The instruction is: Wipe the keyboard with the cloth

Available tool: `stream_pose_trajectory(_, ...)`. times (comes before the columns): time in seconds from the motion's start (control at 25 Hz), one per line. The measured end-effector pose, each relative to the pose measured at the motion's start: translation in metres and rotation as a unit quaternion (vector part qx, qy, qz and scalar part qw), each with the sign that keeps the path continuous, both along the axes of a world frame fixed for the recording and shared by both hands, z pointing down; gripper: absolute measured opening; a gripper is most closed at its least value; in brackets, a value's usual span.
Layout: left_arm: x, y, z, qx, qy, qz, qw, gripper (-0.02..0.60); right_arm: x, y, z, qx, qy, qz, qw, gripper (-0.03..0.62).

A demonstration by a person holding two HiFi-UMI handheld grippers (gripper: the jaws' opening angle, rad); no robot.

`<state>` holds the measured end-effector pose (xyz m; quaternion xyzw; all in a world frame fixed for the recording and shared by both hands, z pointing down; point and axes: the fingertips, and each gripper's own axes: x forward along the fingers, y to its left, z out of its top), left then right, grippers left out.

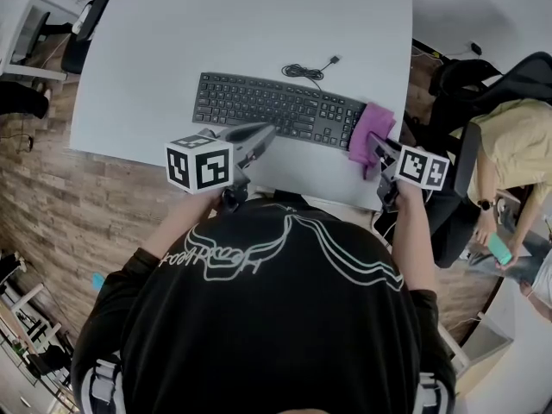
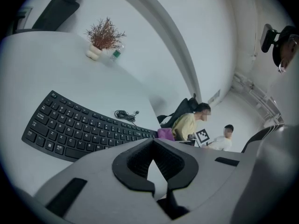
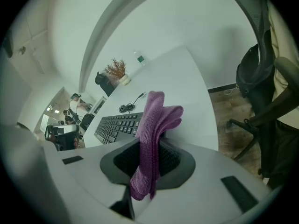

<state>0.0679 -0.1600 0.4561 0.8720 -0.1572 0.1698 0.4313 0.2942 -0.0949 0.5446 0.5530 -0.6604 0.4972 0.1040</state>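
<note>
A black keyboard [image 1: 276, 110] lies across the white table [image 1: 172, 41], its coiled cable [image 1: 306, 70] just behind it. The purple cloth [image 1: 371, 128] hangs folded over the keyboard's right end, and my right gripper [image 1: 373, 149] is shut on it. In the right gripper view the cloth [image 3: 152, 139] stands up between the pads with the keyboard [image 3: 119, 124] to the left beyond it. My left gripper [image 1: 267, 132] hovers near the keyboard's front edge at its middle, shut and holding nothing. The left gripper view looks over the keyboard [image 2: 79, 127] toward the cloth [image 2: 166, 133].
A potted dry plant [image 2: 103, 34] and a small bottle stand at the table's far end. A black office chair [image 1: 500, 76] and a person in a yellow shirt [image 1: 513, 145] are to the right of the table. The table's front edge is close to my body.
</note>
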Motion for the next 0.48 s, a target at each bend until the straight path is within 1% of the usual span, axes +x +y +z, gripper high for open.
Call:
stream_pose_trajectory(0.24,0.005,-0.006,0.001,-0.001,0.001,-0.001,1.0000,0.005,0.005,0.001,-0.003,-0.004,0.008,-0.007,1.000,0.055)
stream_pose_trajectory(0.32,0.005,-0.007,0.000,0.000,0.002,-0.003,1.0000,0.005,0.001,-0.002,-0.010,0.004,0.006,-0.010,1.000,0.055)
stream_pose_trajectory(0.48,-0.001,-0.010,-0.002,0.001,0.003,-0.011,0.9999,0.005,-0.017,-0.016,-0.033,0.031,-0.015,-0.023,0.999,0.055)
